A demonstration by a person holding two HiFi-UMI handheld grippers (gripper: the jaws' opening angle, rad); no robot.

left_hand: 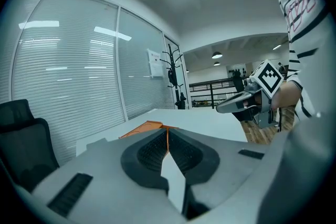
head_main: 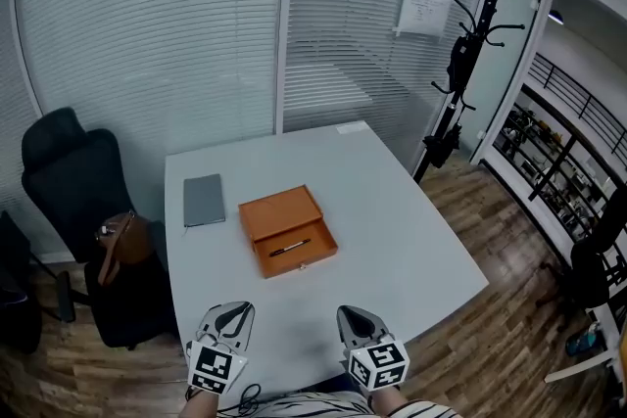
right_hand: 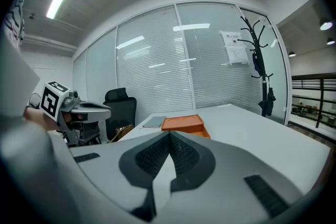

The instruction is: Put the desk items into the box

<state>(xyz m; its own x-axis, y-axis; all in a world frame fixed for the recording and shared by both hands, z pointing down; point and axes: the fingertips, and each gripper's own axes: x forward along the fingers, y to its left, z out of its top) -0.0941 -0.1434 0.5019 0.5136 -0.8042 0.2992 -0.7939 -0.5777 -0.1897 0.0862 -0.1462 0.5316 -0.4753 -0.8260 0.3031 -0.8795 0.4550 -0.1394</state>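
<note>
An open orange box (head_main: 281, 210) sits mid-table, lid back, with a dark pen (head_main: 290, 249) lying in its tray. A grey notebook (head_main: 204, 200) lies flat to the box's left. My left gripper (head_main: 228, 316) and right gripper (head_main: 361, 320) hover side by side at the table's near edge, well short of the box. Both are shut with nothing between the jaws. In the left gripper view the shut left gripper (left_hand: 167, 134) points at the box (left_hand: 146, 127). The right gripper (right_hand: 169, 135) faces the box (right_hand: 182, 123) and the notebook (right_hand: 154, 122).
The white table (head_main: 411, 240) stands before a glass wall with blinds. A black office chair (head_main: 73, 176) with a brown bag (head_main: 122, 245) is at the table's left. A coat stand (head_main: 472, 44) rises at the back right, above wooden floor (head_main: 509, 240).
</note>
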